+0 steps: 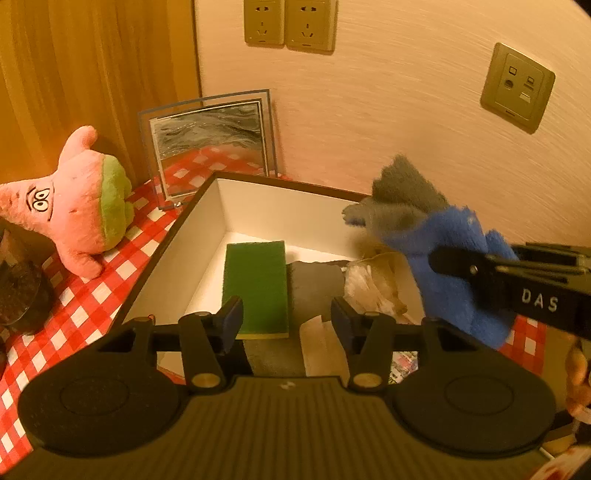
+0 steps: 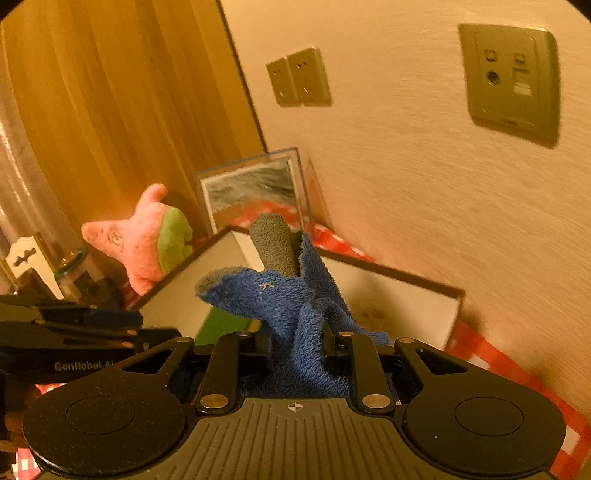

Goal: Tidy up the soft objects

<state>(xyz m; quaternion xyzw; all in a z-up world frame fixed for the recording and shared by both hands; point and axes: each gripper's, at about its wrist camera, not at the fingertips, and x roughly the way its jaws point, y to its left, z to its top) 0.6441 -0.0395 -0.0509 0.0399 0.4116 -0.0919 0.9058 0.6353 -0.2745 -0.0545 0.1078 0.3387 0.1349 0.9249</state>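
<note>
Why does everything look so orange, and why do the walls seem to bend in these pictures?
Left wrist view: warm indoor light tints everything orange; the fisheye lens bows the wall sockets and box; the blue-grey cloth is slightly smeared. Right wrist view: same orange cast, dark rounded corners, and the wall panel and pink plush toy look soft from blur.

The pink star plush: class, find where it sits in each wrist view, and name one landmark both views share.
Left wrist view: the pink star plush lies at the far left on the red checked cloth, left of the box.
Right wrist view: it shows left of centre, behind the box's left wall.
Shared landmark: the framed picture standing just behind the box.
</note>
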